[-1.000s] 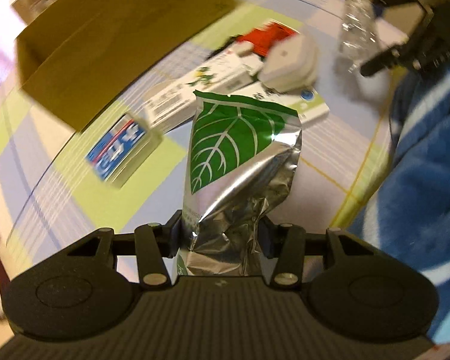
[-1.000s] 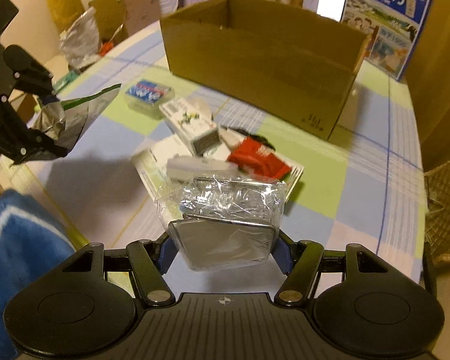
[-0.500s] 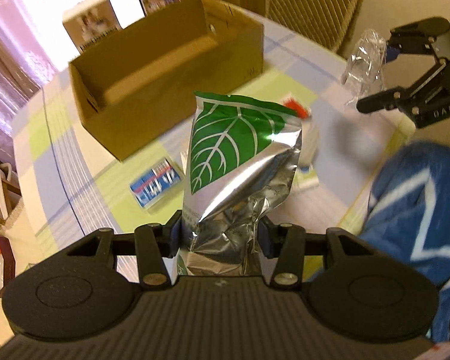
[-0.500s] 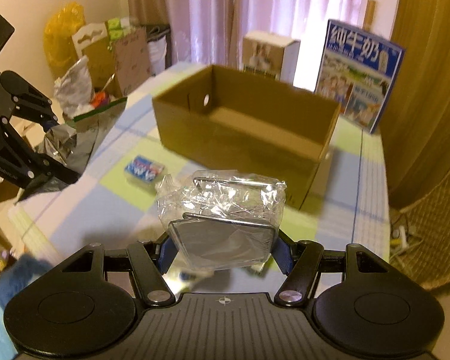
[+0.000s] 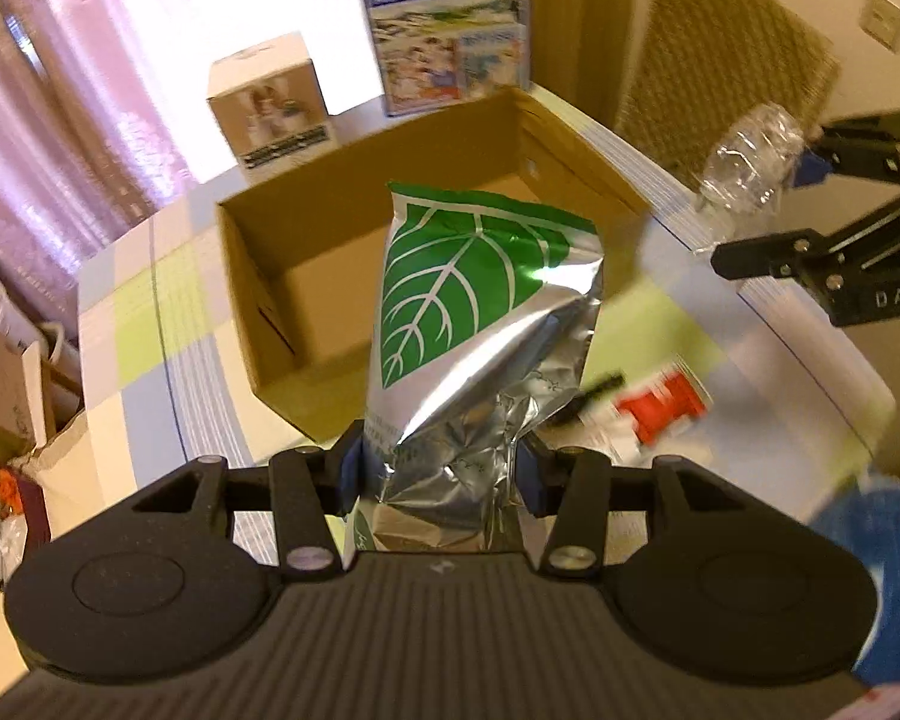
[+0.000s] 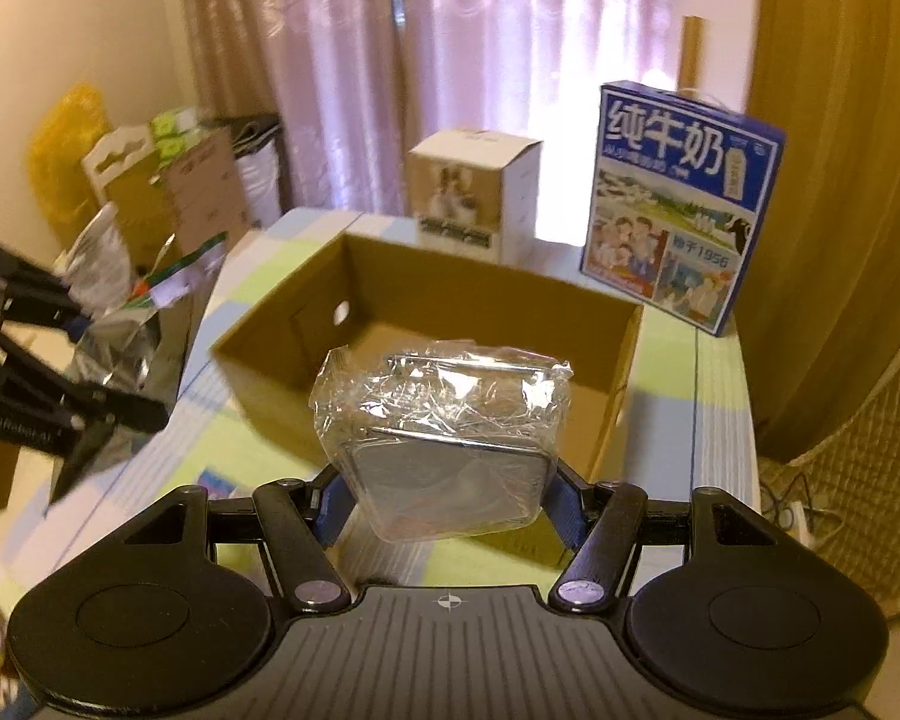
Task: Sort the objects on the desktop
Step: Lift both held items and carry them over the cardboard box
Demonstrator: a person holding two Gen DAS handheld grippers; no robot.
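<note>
While the left gripper (image 5: 438, 474) pinches the foil pouch (image 5: 480, 324) and the right gripper (image 6: 444, 492) clamps a plastic-wrapped tin (image 6: 444, 420) before the cardboard box (image 6: 618, 360), the slick, probably loose wrap could slip free short of it.

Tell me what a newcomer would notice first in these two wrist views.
The silver pouch with a big green leaf, clamped upright in the left gripper, fills the left view. In the right view, the right gripper holds a plastic-wrapped tin. Beyond both sits an open cardboard box, empty as far as visible, on the checked tablecloth.
</note>
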